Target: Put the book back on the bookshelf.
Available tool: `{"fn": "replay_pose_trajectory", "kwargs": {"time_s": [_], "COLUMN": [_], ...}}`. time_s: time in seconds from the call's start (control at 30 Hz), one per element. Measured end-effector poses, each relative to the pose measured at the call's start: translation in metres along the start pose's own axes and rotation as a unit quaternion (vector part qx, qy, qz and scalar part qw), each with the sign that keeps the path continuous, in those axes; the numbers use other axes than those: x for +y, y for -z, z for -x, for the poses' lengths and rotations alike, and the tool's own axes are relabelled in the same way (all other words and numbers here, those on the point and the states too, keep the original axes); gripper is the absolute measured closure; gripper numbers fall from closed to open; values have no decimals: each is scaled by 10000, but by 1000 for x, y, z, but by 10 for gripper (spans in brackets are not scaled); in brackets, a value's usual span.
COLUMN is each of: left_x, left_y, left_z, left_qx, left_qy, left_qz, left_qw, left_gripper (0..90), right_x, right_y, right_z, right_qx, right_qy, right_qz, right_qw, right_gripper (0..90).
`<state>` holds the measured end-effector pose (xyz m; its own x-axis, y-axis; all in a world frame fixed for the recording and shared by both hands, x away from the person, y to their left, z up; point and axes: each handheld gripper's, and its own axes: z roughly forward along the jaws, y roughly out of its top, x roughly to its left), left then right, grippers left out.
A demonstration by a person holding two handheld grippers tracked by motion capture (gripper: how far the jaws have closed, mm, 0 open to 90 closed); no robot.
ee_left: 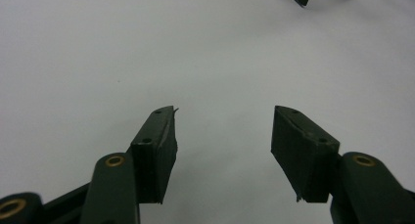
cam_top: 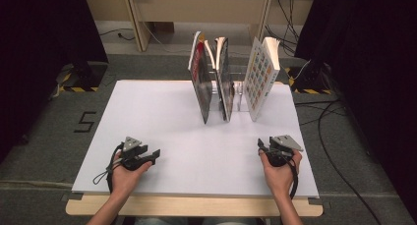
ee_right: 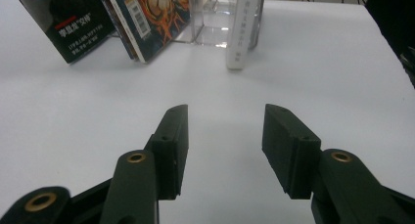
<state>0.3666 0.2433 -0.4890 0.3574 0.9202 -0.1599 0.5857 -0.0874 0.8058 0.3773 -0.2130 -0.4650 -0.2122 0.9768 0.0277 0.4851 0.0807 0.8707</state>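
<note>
Books stand at the far middle of the white table (cam_top: pixel 162 117), and both grippers sit at its near edge, well apart from them. The right gripper (ee_right: pixel 225 136) has its jaws standing wide with nothing between them but bare tabletop; it points toward the far side, straight at the white book (ee_right: pixel 242 28), whose spine faces it. That aim suggests this book is the one lined up for a grasp, since a spine turned toward the jaws is easy to pinch. The left gripper (ee_left: pixel 222 141) is likewise spread wide and empty, looking along the bare surface; in the high view it rests at the near left, angled toward the middle, and seems to be waiting.

Farther out, the white book stands nearly upright at the right end of a clear acrylic rack (ee_right: pixel 210 23), which keeps it on edge. Left of it, the comic book with the barcode (ee_right: pixel 147 13) and the dark book (ee_right: pixel 73 18) lean over to the left, propped by the rack's dividers rather than lying flat, so each can be reached separately.
</note>
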Motion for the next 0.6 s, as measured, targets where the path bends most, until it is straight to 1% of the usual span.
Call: {"fn": "replay_pose_trajectory", "kwargs": {"time_s": [0.07,0.1,0.3,0.37,0.43,0.6], "left_x": [0,0,-1,-2,-3,-6], "left_y": [0,0,0,0,1,1], "left_z": [0,-1,-1,-2,-3,-4], "left_qx": [6,8,14,22,21,18], "left_qy": [4,6,-5,4,5,48], "left_qz": [3,-1,-12,-16,-7,25], "left_qw": [10000,10000,10000,10000,10000,10000], "left_gripper": [417,416,414,412,409,397], "right_x": [-5,-7,-14,-16,-17,-19], "right_y": [-1,0,0,2,5,8], "right_z": [2,2,4,3,3,4], "right_qx": [-18,-9,3,20,-21,-31], "right_qy": [18,-22,-72,-194,-168,-218], "right_qz": [-4,-24,31,34,162,190], "right_qw": [10000,10000,10000,9998,9997,9996], "right_gripper": [532,531,527,521,517,502]}}
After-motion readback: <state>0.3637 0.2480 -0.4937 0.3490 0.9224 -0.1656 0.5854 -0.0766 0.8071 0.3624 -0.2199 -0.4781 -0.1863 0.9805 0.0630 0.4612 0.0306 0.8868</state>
